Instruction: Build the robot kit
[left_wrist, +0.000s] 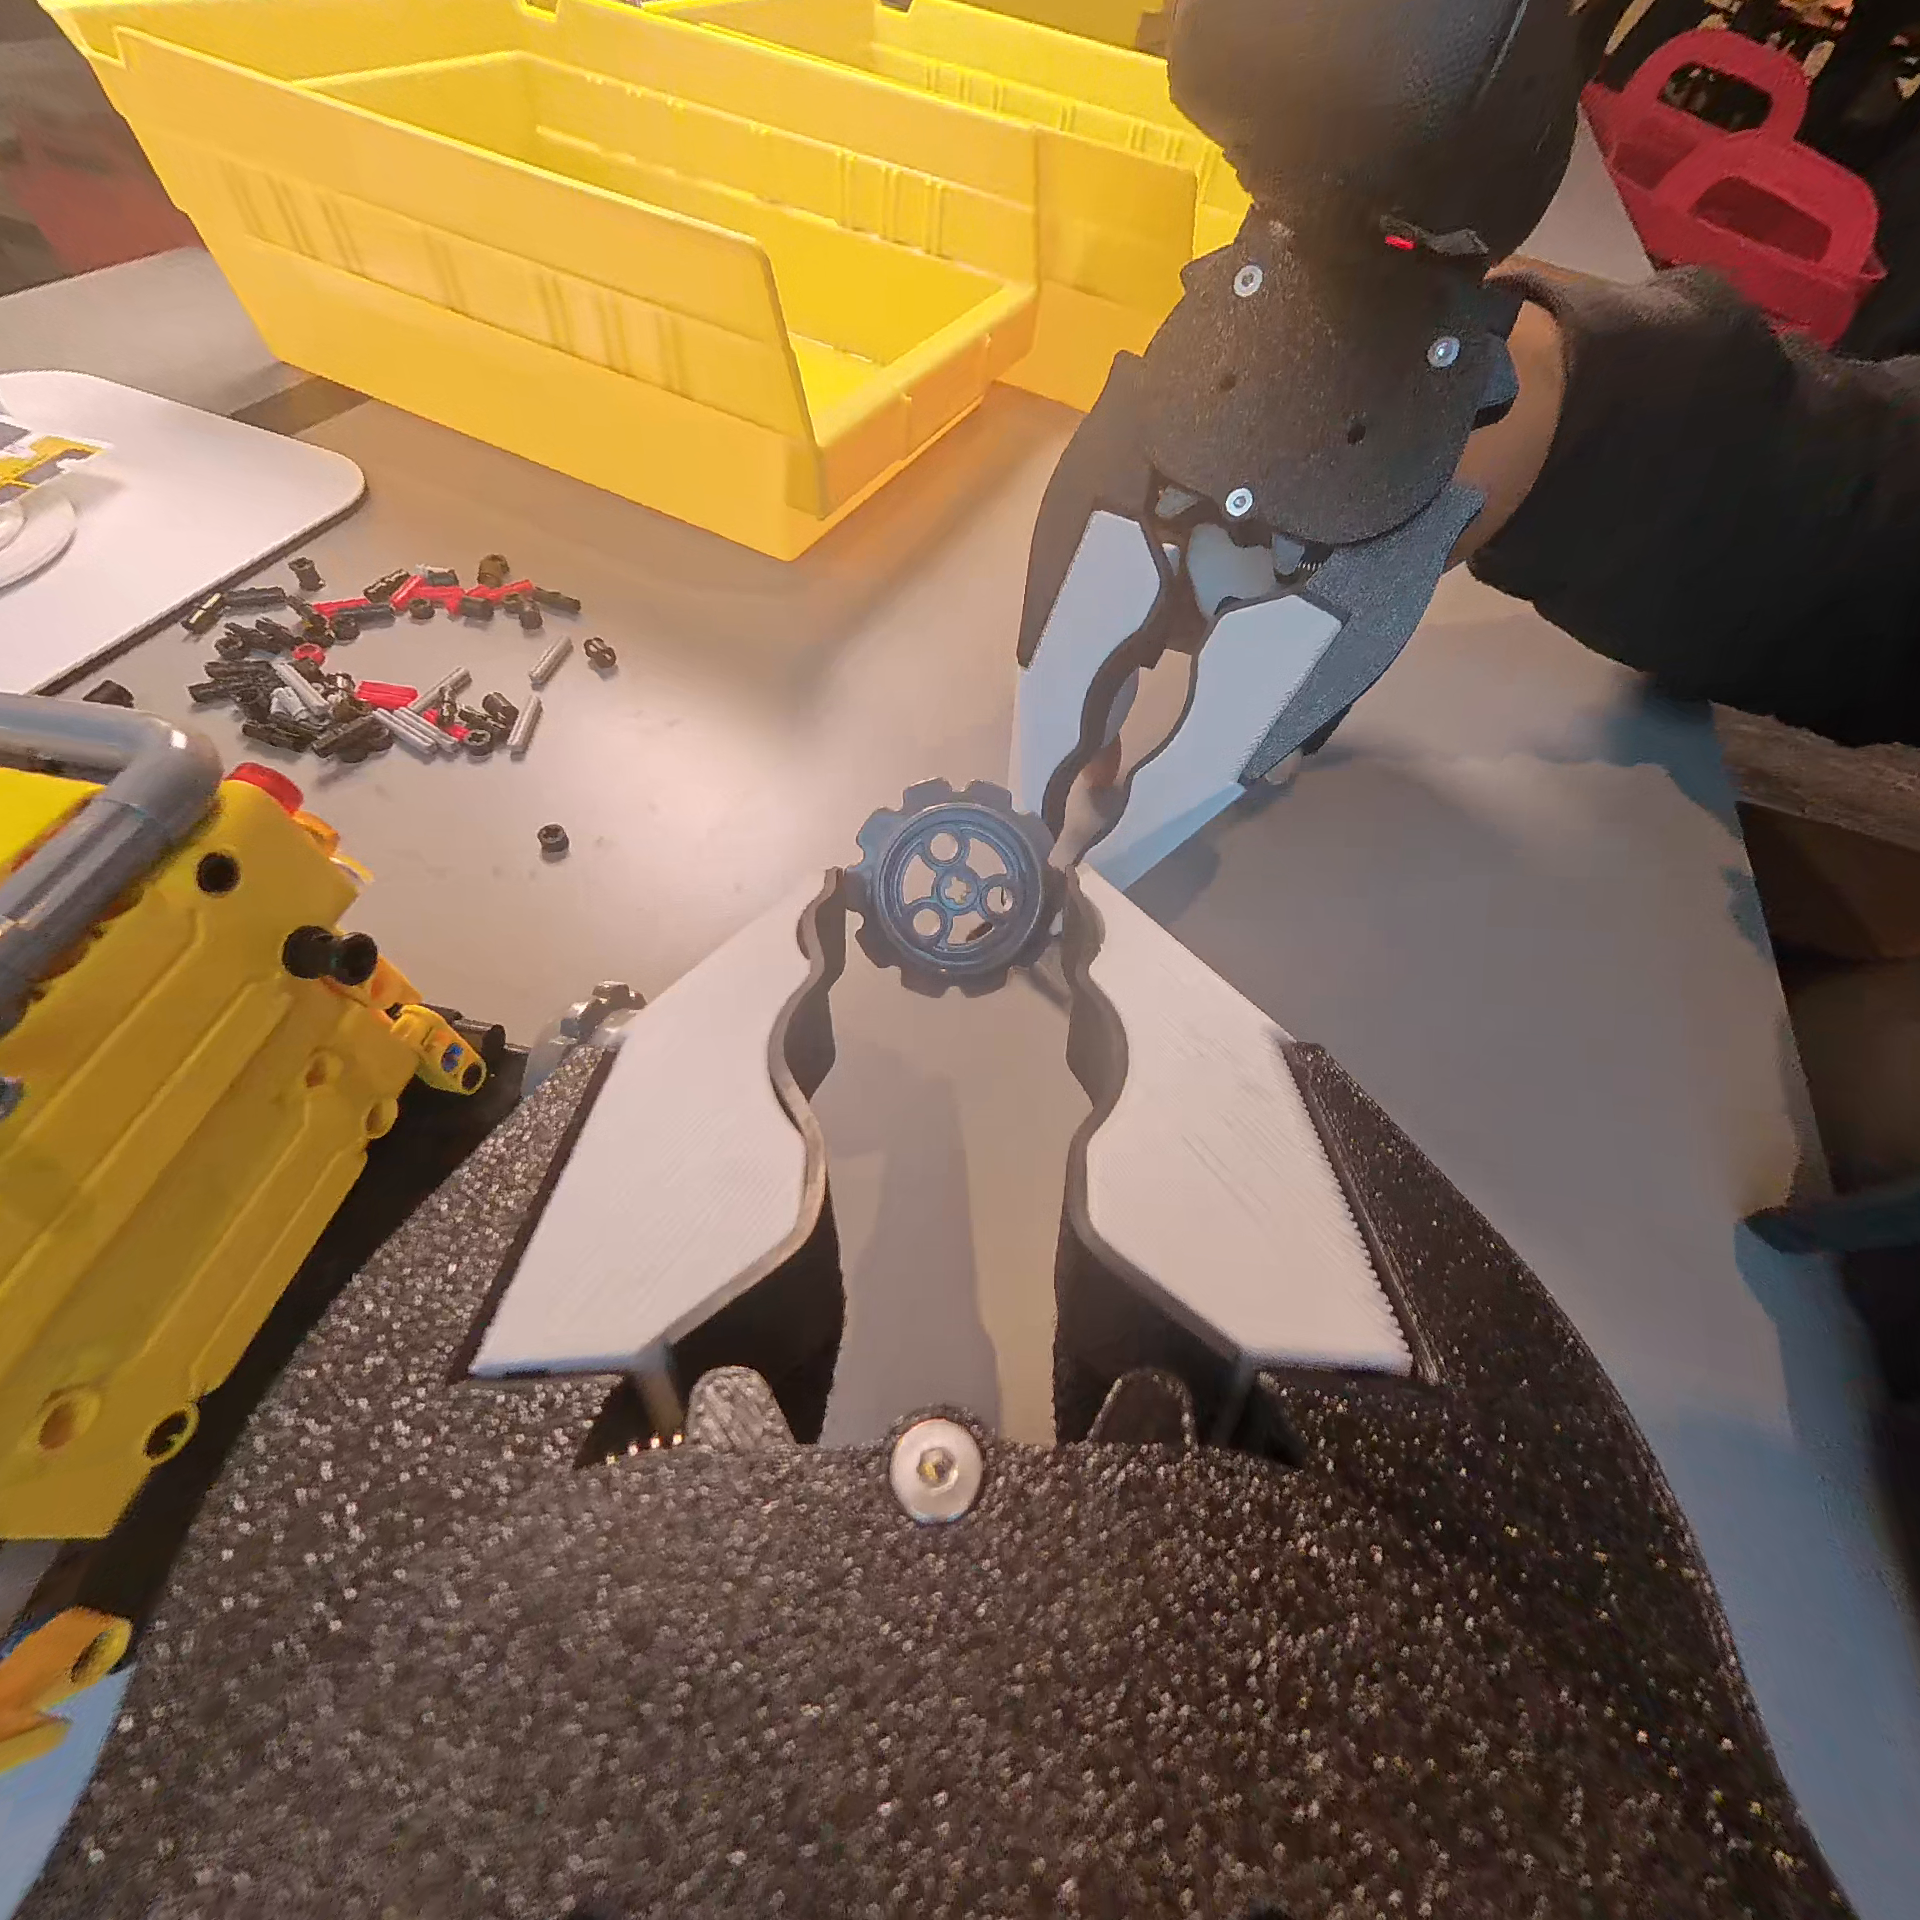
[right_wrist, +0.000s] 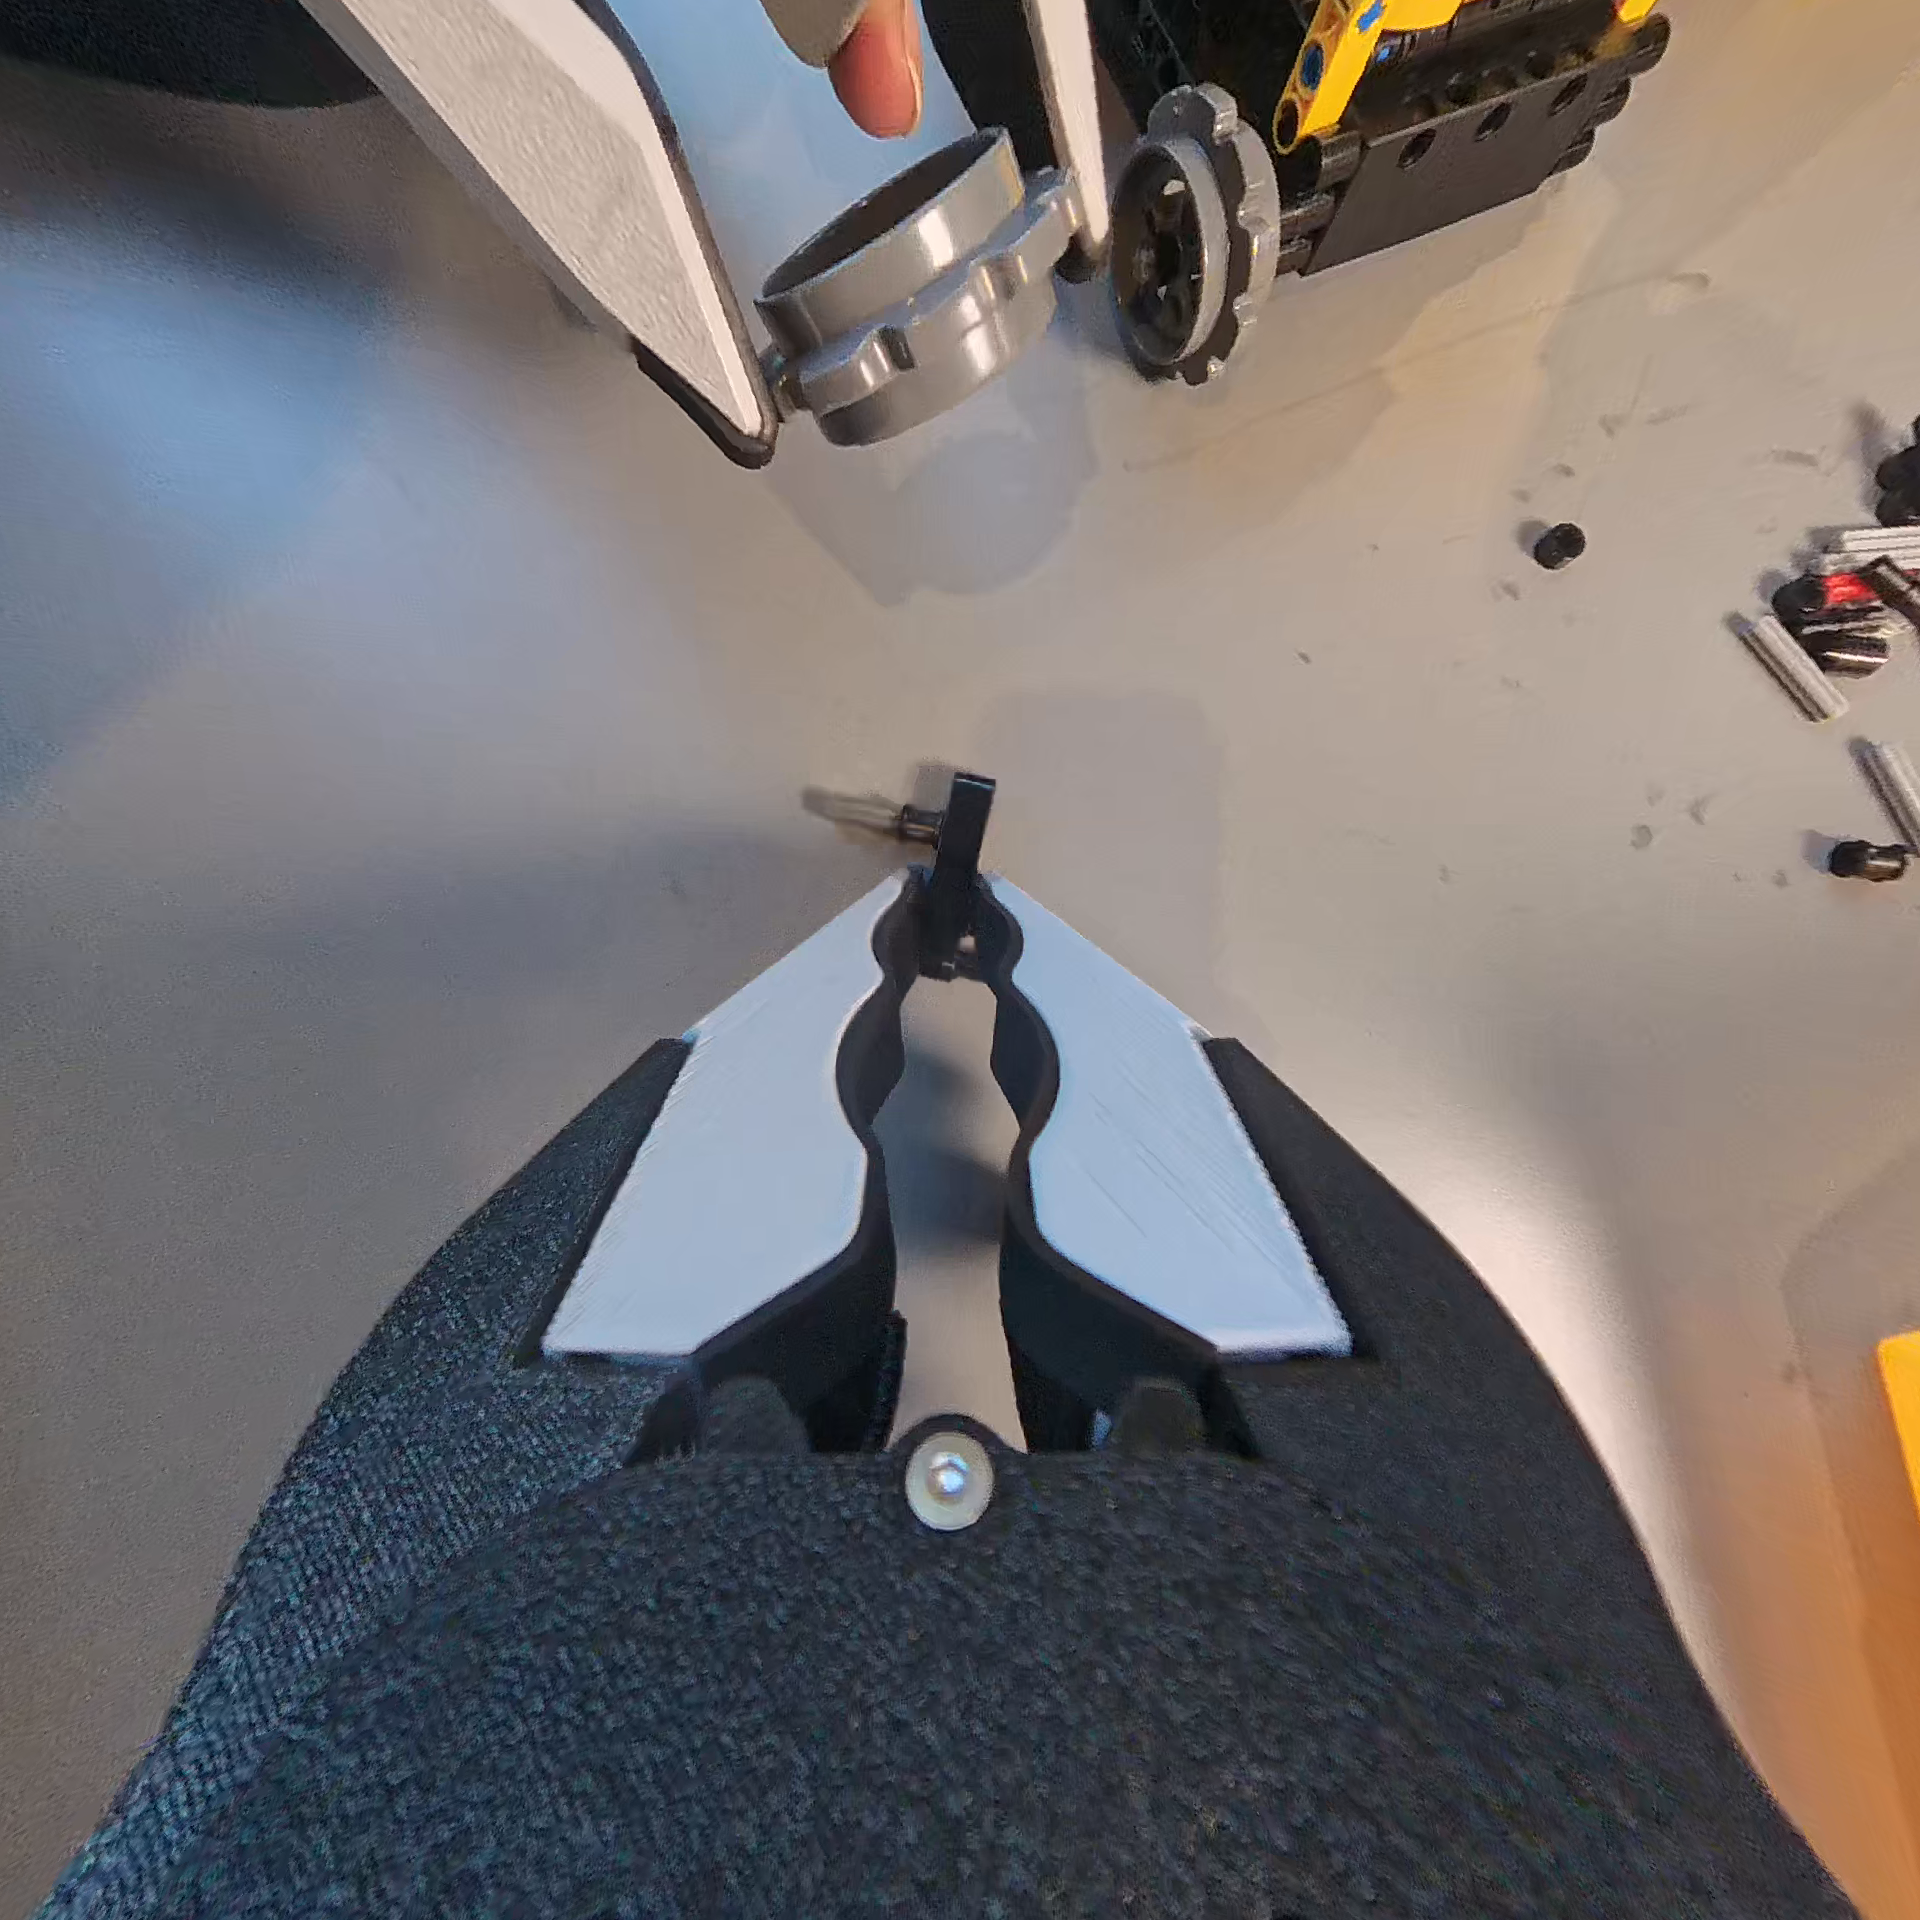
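Between left jaws, notched wheel (left_wrist: 951, 909) (grey)

I see a smooth grey table (left_wrist: 1403, 987) carrying everything. On it lies a scatter of small black, red and grey toy connector pins (left_wrist: 384, 665), with yellow plastic bins (left_wrist: 644, 312) behind them. A yellow-and-black brick-built vehicle (left_wrist: 166, 1091) sits at my left, and a pale rounded board (left_wrist: 208, 499) lies just beside the pins.
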